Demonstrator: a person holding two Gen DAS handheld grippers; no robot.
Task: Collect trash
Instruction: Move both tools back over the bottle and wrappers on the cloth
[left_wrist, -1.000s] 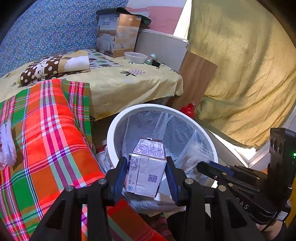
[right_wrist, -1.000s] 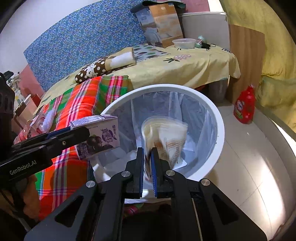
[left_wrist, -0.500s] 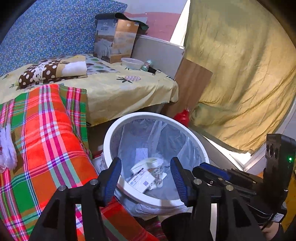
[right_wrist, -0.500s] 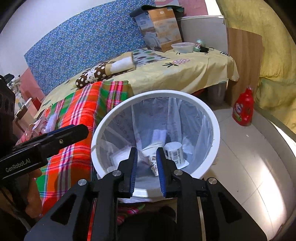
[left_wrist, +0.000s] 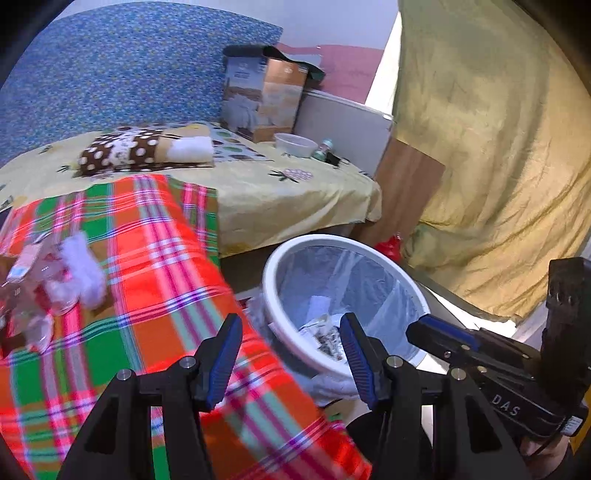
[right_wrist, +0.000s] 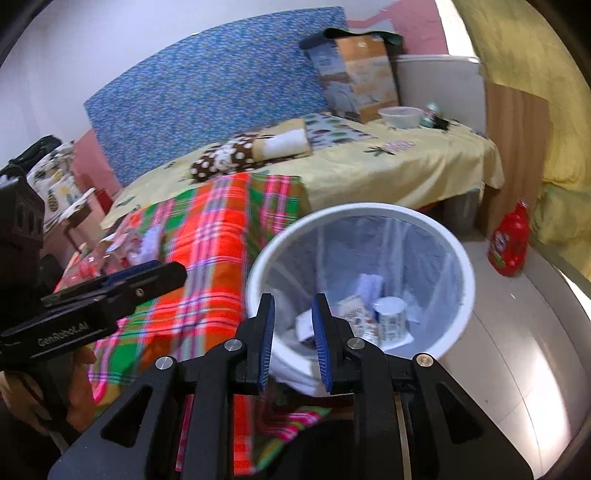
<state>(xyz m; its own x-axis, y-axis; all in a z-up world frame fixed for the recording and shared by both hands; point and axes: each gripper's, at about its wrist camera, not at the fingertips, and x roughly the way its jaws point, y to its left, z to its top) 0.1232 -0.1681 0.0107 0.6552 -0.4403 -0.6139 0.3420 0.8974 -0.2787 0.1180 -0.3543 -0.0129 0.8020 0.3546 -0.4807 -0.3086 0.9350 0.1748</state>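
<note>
Since nothing is being held, both the left gripper (left_wrist: 291, 360) and right gripper (right_wrist: 293, 341) are being kept open and empty beside the white bin (right_wrist: 452, 236), where a discarded cup (right_wrist: 389, 317) is lying while scraps (left_wrist: 79, 273) are waiting at the plaid blanket's (left_wrist: 162, 258) far-left edge.

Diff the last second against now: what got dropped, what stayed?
Both tongs let go: the left tongs dropped the milk carton, the right tongs the paper cup, and both now lie in the white bin. Both tongs are empty and open. Bin, plaid blanket and red bottle unchanged.
</note>
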